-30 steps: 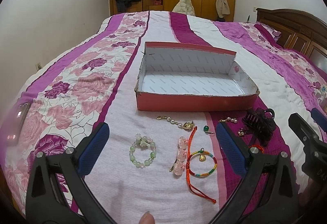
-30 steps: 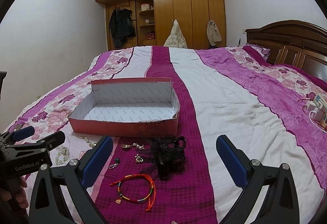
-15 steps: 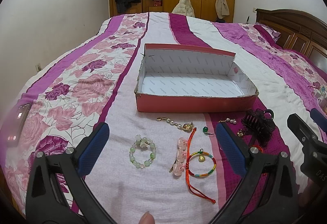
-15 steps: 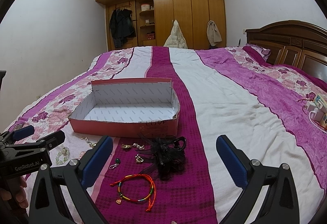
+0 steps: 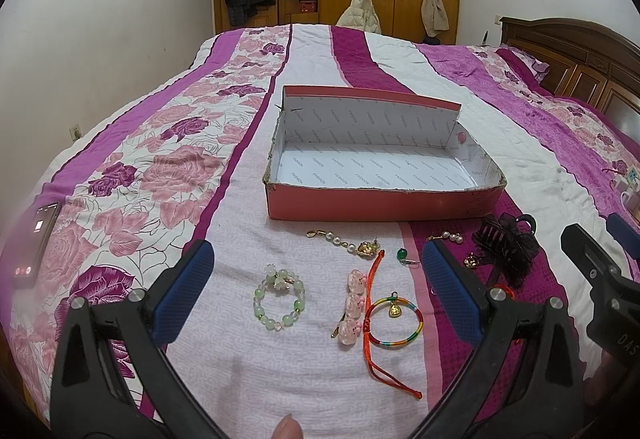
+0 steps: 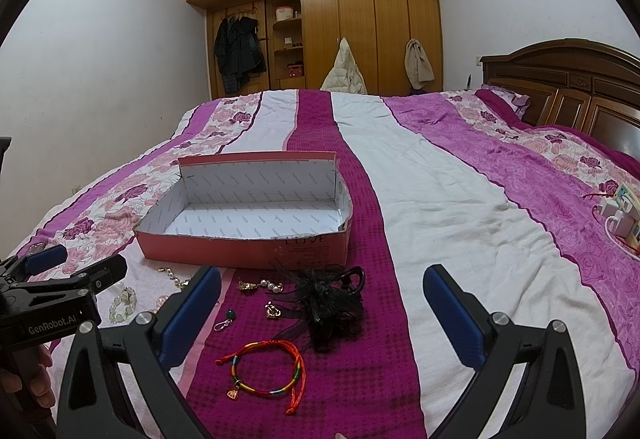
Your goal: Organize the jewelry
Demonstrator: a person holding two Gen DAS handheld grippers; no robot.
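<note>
An open red cardboard box (image 5: 384, 205) (image 6: 240, 253) with a white lining sits empty on the bed. In front of it lie a green bead bracelet (image 5: 279, 299), a pink hair clip (image 5: 352, 307), a rainbow cord bracelet (image 5: 394, 321), a pearl chain (image 5: 344, 242) and a black hair claw (image 5: 506, 245) (image 6: 332, 301). A second rainbow bracelet (image 6: 266, 371) and small earrings (image 6: 274, 309) show in the right wrist view. My left gripper (image 5: 318, 291) is open above the bead bracelet and clip. My right gripper (image 6: 322, 315) is open above the black claw.
A phone (image 5: 36, 239) lies on the bed at the left edge. A power strip with chargers (image 6: 618, 215) lies at the right. A wooden headboard (image 6: 568, 95) stands at the right and a wardrobe (image 6: 320, 23) at the far wall.
The left gripper has tilted up slightly, so the box and jewelry sit a little lower in its view. The right gripper has not moved.
</note>
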